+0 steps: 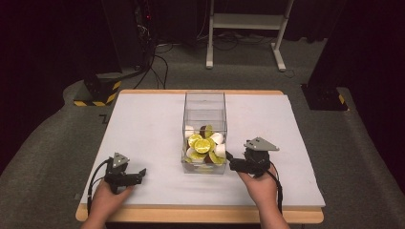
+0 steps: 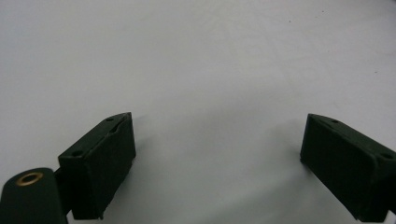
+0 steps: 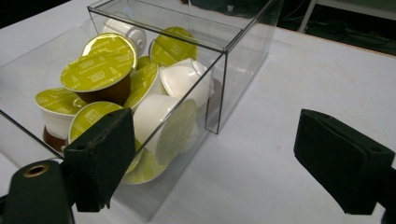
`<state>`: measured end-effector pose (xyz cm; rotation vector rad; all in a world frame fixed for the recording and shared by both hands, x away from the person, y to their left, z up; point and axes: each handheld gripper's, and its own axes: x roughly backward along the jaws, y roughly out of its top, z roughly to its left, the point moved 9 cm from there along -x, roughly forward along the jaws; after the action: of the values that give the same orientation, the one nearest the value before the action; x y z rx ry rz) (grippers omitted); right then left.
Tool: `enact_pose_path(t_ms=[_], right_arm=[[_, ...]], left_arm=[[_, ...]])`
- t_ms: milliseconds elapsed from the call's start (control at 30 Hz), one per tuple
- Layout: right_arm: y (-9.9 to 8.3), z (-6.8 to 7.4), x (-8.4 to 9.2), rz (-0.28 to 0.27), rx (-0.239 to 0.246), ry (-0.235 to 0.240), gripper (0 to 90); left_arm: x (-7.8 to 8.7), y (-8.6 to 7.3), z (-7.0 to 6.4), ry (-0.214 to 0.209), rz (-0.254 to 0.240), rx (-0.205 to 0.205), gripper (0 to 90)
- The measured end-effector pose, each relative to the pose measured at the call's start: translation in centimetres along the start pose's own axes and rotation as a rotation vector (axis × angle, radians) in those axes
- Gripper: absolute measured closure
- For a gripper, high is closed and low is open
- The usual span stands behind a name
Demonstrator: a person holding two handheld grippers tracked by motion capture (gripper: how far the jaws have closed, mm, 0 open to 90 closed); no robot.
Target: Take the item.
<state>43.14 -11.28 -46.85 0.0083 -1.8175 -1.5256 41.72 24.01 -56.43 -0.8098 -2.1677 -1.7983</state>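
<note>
At mid-table, a clear box [image 1: 204, 125], upright, open at the top, heaped with coffee pods [image 1: 202, 145] with green foil lids over white and brown cups. Just right of its near corner, right gripper [image 1: 231, 162], jaws spread wide and empty, aimed at the box wall; in the right gripper view, near jaw close against the clear wall [image 3: 205, 88], pods [image 3: 100, 70] piled behind it, some upright, some tipped on their sides. Near the front-left edge of the white table [image 1: 143, 124], left gripper [image 1: 141, 173], jaws likewise wide apart and holding nothing, well apart from the box, low over bare tabletop [image 2: 196, 70].

Likely step in hand: reaching in for a pod. Best done from above, not through the wall: lift the right gripper over the rim, then come down on the topmost pod. Better to pinch across the cup body than across the foil lid, which looks slick and thin at its edge. Worth picking a pod lying free at the top of the heap, so neighbours do not shift or jam. Box looks light; left gripper could brace its left wall against sliding.
</note>
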Motion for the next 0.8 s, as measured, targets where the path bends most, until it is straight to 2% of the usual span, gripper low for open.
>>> enact_pose_path(t_ms=[333,800], right_arm=[[0.6,1.2,-0.3,-0.012,-0.004,0.029,13.6],[1.3,2.8,-1.0,-0.012,0.018,0.065,15.9]], left_arm=[[0.0,0.0,0.0,0.000,-0.002,0.002,10.3],[0.0,0.0,0.0,-0.001,-0.003,0.003,10.3]])
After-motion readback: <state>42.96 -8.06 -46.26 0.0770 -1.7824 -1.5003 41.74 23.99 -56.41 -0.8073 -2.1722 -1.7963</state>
